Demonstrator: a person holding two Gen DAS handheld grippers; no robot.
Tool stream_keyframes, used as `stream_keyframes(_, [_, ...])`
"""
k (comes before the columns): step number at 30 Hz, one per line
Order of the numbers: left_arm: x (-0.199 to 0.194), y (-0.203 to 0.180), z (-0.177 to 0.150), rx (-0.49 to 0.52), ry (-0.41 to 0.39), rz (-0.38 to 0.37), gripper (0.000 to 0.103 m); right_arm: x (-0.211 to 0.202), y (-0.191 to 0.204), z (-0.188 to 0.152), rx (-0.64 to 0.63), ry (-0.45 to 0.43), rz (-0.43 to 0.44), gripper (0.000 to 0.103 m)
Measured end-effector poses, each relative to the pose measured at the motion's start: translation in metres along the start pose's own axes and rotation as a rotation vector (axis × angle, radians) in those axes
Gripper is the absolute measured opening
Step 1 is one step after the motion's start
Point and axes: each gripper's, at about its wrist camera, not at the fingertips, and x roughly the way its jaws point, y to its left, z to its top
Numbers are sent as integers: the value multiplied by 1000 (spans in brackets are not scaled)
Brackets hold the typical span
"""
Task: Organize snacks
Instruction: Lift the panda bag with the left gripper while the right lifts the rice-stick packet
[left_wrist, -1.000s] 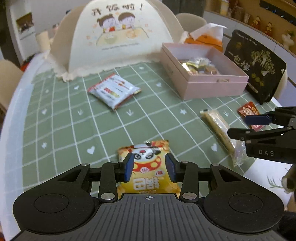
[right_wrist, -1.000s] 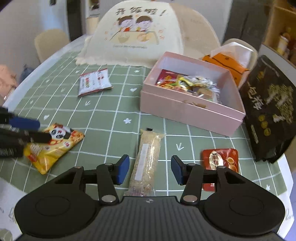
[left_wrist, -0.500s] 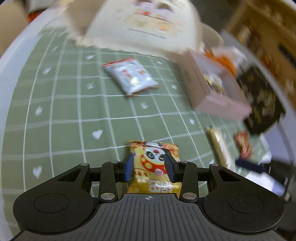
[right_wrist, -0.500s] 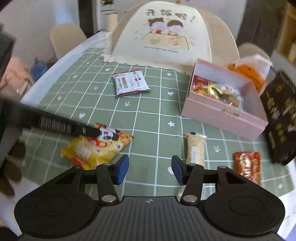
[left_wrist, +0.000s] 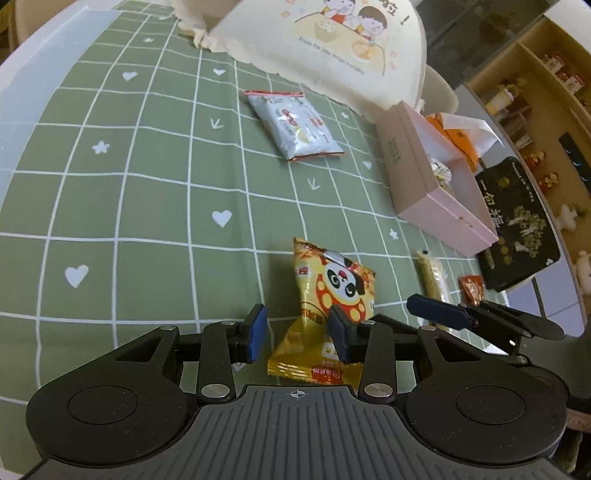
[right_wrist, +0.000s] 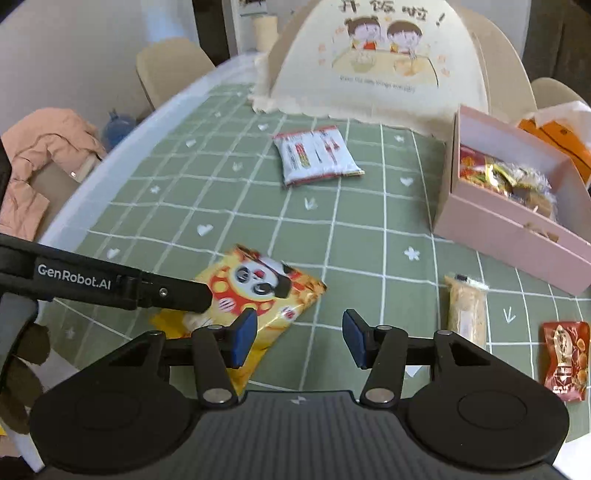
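- Green checked cloth (left_wrist: 147, 184) covers the counter, and the snacks are scattered all over it.
- Left gripper (left_wrist: 298, 334) is angled down over the yellow panda packet (left_wrist: 332, 288), near the front edge of the counter.
- Its jaws stand apart. The packet sits between them, hard against the right-hand pad, with a clear gap on the other side, so there's no squeeze on it.
- Right gripper (right_wrist: 298, 338) hovers just beside it, jaws spread and nothing between the pads but cloth. A corner of the panda packet runs under its left finger.
- From the right wrist view, one finger of the left gripper lies across the panda packet's near end.
- Further back, a white packet (left_wrist: 295, 129) lies flat on its own, well apart from both grippers.
- Over on the right, the pink box (right_wrist: 509, 225) is open, with wrapped snacks already heaped inside.
- In front of the box lies a long pale bar (right_wrist: 467, 310), and beside that a small red packet (right_wrist: 565, 354) near the counter's edge.
- A black bag (left_wrist: 517, 225) sits just beside the box's far side.
- At the back stands a cream food cover (right_wrist: 369, 66) with a cartoon print.
- A pink jacket (right_wrist: 37, 155) is draped over a chair off to the left.
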Motion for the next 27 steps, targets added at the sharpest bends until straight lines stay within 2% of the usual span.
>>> stream_keyframes(6, [15,-2,0,7,32,-79,42,2,11,-14,-81,2,-80,51])
stream_keyframes(11, [24,-17,3,27,57,-119,43,-2,11,-22,-81,3,-91,51])
stream_keyframes(14, [20,-32,2,95,52,-132,44,-6,5,-27,-62,1,-93,51])
stream_keyframes(17, [17,-36,1,99,49,-162,44,-8,-3,-33,-14,-16,-74,51])
stream_keyframes(23, [42,-42,4,138,113,-143,44,-10,-8,-45,48,-38,-77,51])
stream_keyframes(27, [48,-51,-1,207,141,-162,43,-9,-7,-51,52,-34,-104,52])
